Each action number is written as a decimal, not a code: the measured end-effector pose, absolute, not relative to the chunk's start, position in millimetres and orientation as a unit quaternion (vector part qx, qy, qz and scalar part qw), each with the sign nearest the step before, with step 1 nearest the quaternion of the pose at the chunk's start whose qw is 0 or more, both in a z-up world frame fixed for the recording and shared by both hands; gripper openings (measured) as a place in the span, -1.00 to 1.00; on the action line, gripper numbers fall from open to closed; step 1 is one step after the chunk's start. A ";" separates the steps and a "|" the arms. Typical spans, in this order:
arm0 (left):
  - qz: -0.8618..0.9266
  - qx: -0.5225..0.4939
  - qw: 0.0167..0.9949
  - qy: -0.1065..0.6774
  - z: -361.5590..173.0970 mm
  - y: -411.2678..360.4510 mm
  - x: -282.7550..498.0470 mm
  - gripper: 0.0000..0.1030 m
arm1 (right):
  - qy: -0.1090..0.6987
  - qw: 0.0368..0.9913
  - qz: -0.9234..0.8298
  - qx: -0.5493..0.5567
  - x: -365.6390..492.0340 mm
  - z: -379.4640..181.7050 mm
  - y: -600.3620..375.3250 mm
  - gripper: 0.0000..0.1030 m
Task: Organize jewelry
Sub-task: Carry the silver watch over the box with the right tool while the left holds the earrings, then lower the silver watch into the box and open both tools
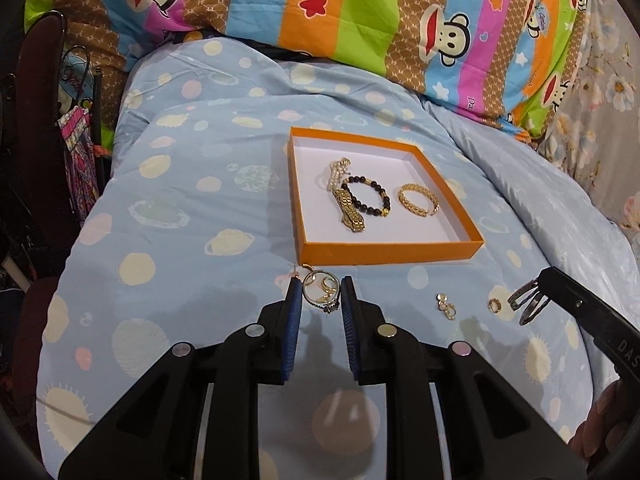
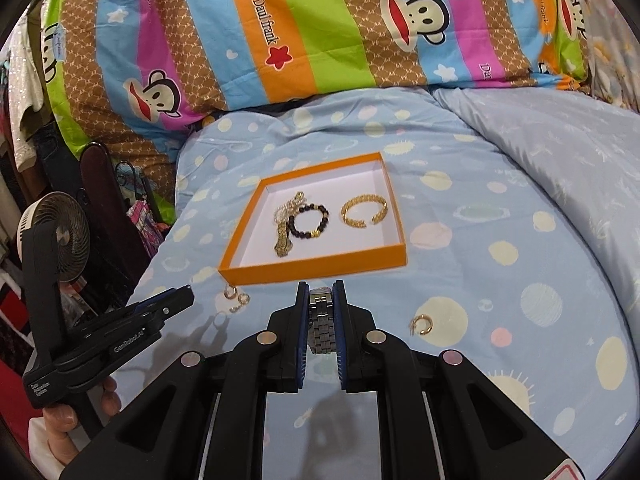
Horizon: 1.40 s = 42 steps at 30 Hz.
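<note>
An orange shallow box lies on the blue planet-print bedspread. It holds a gold bangle, a black bead bracelet, a gold watch band and a pearl chain. My left gripper is shut on a cluster of rings, just in front of the box. Also near the box's front wall, my right gripper is shut on a silver link watch band. Both are held above the bedspread.
Loose gold earrings and a small gold hoop lie on the bedspread in front of the box. A striped monkey-print quilt is heaped behind. A small fan and a dark chair stand at the left.
</note>
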<state>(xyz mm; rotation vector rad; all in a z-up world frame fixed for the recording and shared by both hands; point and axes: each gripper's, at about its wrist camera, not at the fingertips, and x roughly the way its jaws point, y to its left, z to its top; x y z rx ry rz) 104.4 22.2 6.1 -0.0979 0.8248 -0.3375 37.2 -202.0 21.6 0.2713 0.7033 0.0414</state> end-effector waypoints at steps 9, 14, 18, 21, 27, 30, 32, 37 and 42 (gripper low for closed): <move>-0.164 -0.047 0.911 0.375 27.5 21.1 126.9 -0.63 | 0.320 0.939 0.018 0.126 69.3 40.4 -208.2 -0.79; -0.176 -0.043 0.916 0.359 38.5 -0.7 154.4 -0.63 | 0.307 0.944 0.025 0.122 105.4 42.3 -208.1 -0.79; -0.184 -0.036 0.913 0.362 33.1 -20.5 177.5 -0.63 | 0.302 0.945 0.034 0.121 133.8 34.6 -205.9 -0.79; -0.190 -0.037 0.907 0.373 21.4 -33.5 194.3 -0.63 | 0.304 0.944 0.040 0.120 150.7 24.7 -201.3 -0.79; -0.192 -0.021 0.899 0.394 -6.5 -52.8 211.6 -0.63 | 0.329 0.935 0.033 0.127 172.3 -4.5 -201.0 -0.79; -0.188 -0.010 0.898 0.398 -16.7 -57.5 214.3 -0.63 | 0.340 0.931 0.024 0.132 176.2 -17.4 -204.6 -0.79; -0.182 -0.005 0.899 0.398 -20.8 -58.1 215.4 -0.62 | 0.343 0.929 0.020 0.136 177.1 -22.7 -207.6 -0.79; -0.180 -0.008 0.898 0.401 -26.0 -57.8 218.4 -0.62 | 0.336 0.932 0.020 0.136 174.7 -26.1 -208.5 -0.77; -0.163 -0.010 0.902 0.399 -27.0 -56.0 218.1 -0.04 | 0.316 0.940 0.007 0.129 167.3 -19.3 -210.0 -0.52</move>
